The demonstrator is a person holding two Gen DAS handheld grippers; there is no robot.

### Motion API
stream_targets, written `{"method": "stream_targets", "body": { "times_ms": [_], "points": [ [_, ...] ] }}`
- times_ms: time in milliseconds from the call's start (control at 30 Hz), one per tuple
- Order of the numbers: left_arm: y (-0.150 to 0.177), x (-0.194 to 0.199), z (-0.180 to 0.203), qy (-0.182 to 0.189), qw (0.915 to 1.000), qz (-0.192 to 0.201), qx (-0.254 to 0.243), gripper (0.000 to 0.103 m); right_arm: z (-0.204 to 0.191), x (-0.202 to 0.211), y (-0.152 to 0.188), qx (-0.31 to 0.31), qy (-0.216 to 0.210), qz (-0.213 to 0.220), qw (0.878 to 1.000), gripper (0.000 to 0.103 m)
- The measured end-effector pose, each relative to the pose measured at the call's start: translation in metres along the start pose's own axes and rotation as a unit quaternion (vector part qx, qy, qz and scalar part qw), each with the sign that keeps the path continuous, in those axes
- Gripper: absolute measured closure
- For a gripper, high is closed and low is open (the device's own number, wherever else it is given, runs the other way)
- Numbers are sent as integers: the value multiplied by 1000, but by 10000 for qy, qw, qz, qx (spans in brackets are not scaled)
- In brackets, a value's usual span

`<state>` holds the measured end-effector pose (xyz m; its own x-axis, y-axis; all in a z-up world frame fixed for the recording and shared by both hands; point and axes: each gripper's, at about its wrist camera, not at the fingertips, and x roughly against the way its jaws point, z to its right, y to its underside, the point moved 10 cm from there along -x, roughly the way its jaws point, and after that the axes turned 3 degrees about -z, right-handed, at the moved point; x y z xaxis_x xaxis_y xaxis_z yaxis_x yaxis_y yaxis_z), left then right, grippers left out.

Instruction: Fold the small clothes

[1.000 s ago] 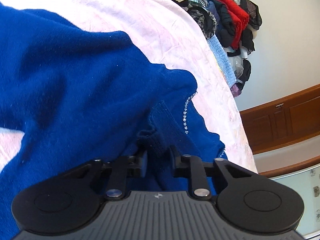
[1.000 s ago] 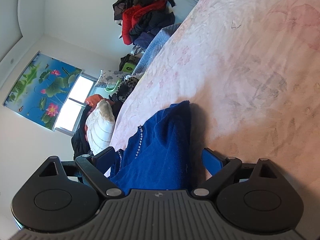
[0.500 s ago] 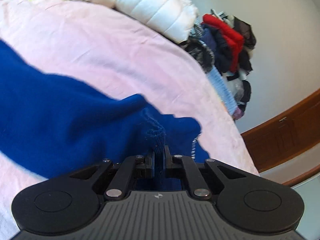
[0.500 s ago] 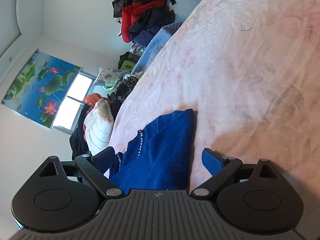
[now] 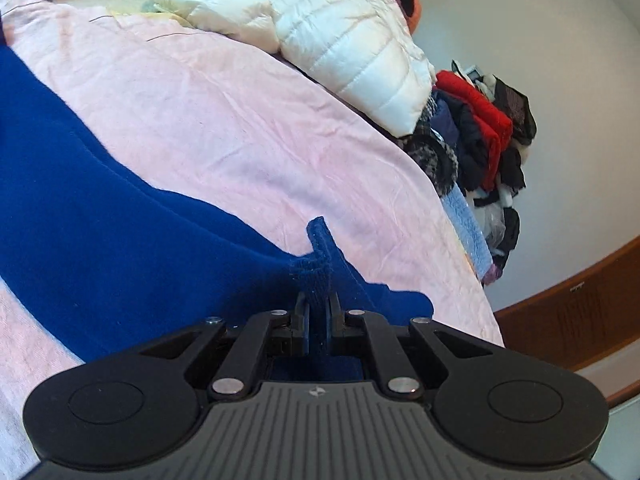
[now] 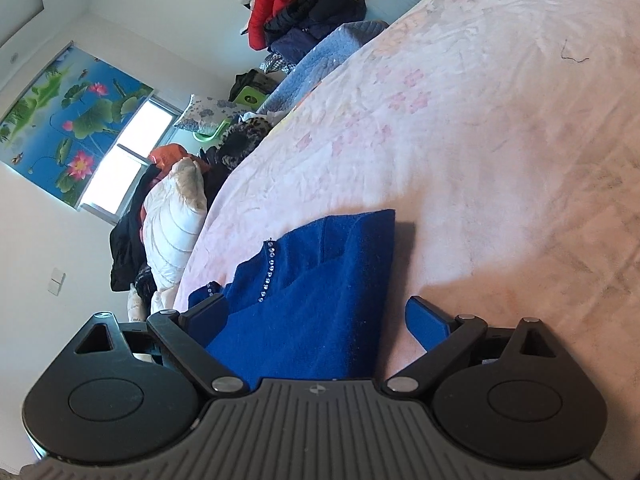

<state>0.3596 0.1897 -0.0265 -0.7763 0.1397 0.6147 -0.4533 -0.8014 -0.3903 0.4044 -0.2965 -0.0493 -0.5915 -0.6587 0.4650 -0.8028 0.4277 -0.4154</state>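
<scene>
Pinching blue garment point(image 5: 120, 240) between left tool point(image 5: 318, 316)

Royal-blue garment point(image 5: 100, 240) on pale pink floral bedsheet point(image 6: 500, 140)

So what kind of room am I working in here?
Most likely a bedroom at home: the blue garment lies on a bed with a pink floral bedspread, clothes are heaped along its far edge, and a window with a lotus-print blind is behind.
</scene>
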Motion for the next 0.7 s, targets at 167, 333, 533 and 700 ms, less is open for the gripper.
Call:
{"method": "stream_targets", "body": {
  "times_ms": [167, 333, 533, 700],
  "points": [
    [17, -5, 10, 14, 9981, -359, -493, 96, -5, -15, -2, 246, 148, -14, 9996, 39],
    [28, -10, 15, 58, 9974, -496, -527, 96, 10, -32, 3, 146, 428, -282, 9986, 95],
    [37, -12, 24, 170, 9956, -660, -638, 95, -4, 7, -14, 528, 440, 151, 9975, 95],
    [45, -28, 16, -81, 9954, -759, -574, 96, 29, 1, -12, 413, 904, -68, 9950, 95]
  ]
}}
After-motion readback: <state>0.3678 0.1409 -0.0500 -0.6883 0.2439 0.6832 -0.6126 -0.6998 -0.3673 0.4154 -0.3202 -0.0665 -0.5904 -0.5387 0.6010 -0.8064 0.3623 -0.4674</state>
